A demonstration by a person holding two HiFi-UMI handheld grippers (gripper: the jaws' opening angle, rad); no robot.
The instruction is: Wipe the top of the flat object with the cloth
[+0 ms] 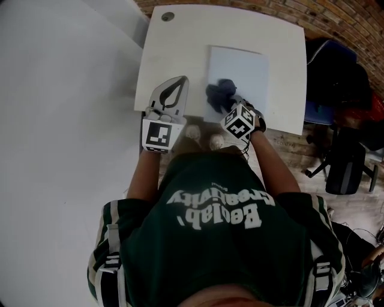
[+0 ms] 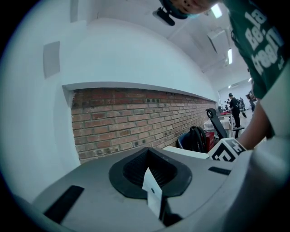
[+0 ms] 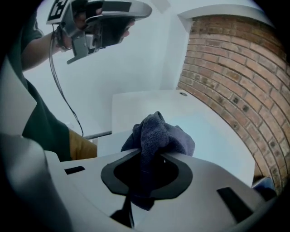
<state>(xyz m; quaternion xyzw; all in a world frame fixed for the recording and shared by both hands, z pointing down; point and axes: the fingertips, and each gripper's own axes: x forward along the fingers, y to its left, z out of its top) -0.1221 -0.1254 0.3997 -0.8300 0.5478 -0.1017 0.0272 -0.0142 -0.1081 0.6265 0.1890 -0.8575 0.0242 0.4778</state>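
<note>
Right gripper (image 3: 152,156) clenched on dark cloth (image 3: 157,132). Cloth bunched, resting on near part of pale flat object (image 1: 243,69) on white table (image 1: 180,42). Left gripper (image 1: 178,86) jaws together, empty, above table's near left edge.

white table (image 1: 180,54) by a brick wall (image 1: 339,18); black office chair (image 1: 347,171) on wood floor (image 1: 294,157).

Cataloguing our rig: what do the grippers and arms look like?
Left gripper and right gripper: pale grey, tapered, each with a black-and-white marker cube. A black cable hangs from the left. Short green sleeves have white stripes.
</note>
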